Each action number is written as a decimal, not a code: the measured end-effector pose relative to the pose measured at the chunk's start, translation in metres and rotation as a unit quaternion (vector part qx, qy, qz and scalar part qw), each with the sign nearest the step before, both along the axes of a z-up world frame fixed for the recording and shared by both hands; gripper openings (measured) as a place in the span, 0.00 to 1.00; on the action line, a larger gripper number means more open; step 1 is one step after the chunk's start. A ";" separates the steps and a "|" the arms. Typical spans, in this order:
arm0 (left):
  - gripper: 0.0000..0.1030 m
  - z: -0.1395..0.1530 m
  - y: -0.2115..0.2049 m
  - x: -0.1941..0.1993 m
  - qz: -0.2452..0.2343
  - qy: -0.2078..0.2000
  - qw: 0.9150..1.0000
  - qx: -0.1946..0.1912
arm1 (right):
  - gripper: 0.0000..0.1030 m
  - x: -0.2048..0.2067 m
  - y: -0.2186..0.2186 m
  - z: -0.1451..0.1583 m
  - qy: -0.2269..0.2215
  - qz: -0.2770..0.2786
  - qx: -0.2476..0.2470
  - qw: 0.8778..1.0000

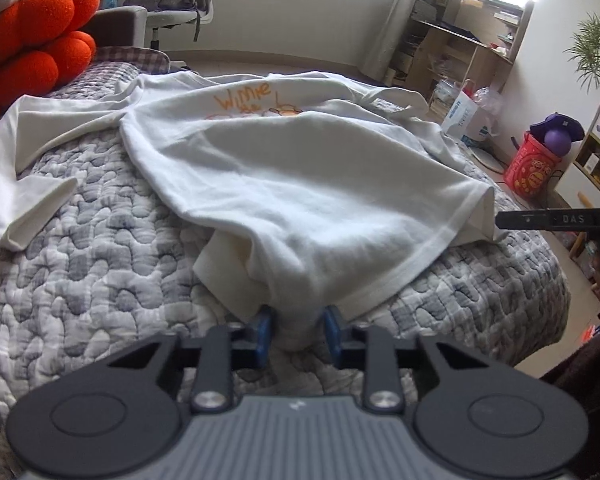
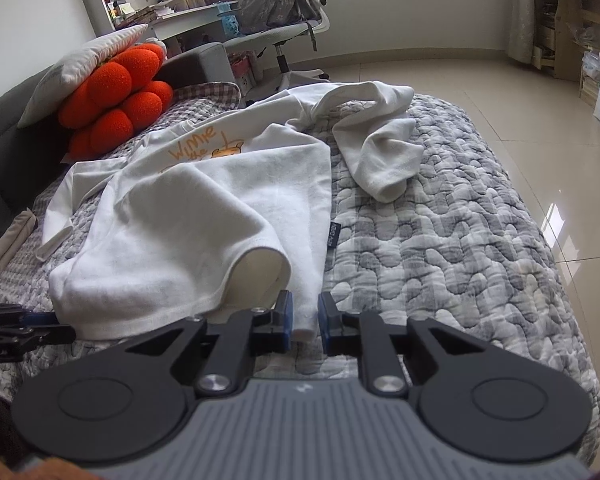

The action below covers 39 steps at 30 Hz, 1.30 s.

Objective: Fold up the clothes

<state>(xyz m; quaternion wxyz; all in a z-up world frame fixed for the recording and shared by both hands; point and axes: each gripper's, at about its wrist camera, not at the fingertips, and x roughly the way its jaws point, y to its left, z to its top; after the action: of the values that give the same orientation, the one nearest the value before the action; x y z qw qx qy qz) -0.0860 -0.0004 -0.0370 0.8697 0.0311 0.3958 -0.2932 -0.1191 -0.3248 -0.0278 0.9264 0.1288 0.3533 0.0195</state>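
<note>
The white shirt (image 1: 284, 184) lies on the quilt (image 1: 92, 264), each gripper's fingers (image 1: 265, 330) pinching its hem.

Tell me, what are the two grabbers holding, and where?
Both hold the white shirt by its bottom hem: the left gripper at one corner, the right gripper at the other.

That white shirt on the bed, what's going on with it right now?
A person is folding a white long-sleeved shirt on a grey quilted bed, with a handheld gripper in each hand. The left gripper and the right gripper each have a bottom corner of the hem between their jaws. The shirt lies face up with orange lettering showing, and both sleeves are spread out, not yet folded in.
</note>
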 end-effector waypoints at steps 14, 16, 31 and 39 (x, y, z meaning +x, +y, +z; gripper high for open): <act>0.07 0.047 0.073 -0.003 0.045 0.050 0.963 -0.263 | 0.53 0.003 0.011 -0.001 -0.004 0.016 -0.021 1.000; 0.07 0.049 0.087 -0.002 0.056 0.057 0.955 -0.286 | 0.53 0.003 0.013 -0.001 -0.005 0.017 -0.021 1.000; 0.06 0.014 0.149 0.013 0.146 0.105 0.951 -0.253 | 0.53 0.003 -0.006 0.004 -0.009 0.002 0.058 0.998; 0.07 -0.004 0.144 0.023 0.147 0.132 0.955 -0.220 | 0.43 0.005 -0.013 0.000 0.013 -0.006 0.079 0.997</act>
<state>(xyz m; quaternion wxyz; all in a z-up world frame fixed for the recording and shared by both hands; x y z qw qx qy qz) -0.0635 0.1441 -0.0413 0.8286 -0.2583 0.4327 -0.2439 -0.1138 -0.3377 -0.0282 0.9086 0.2043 0.3620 0.0401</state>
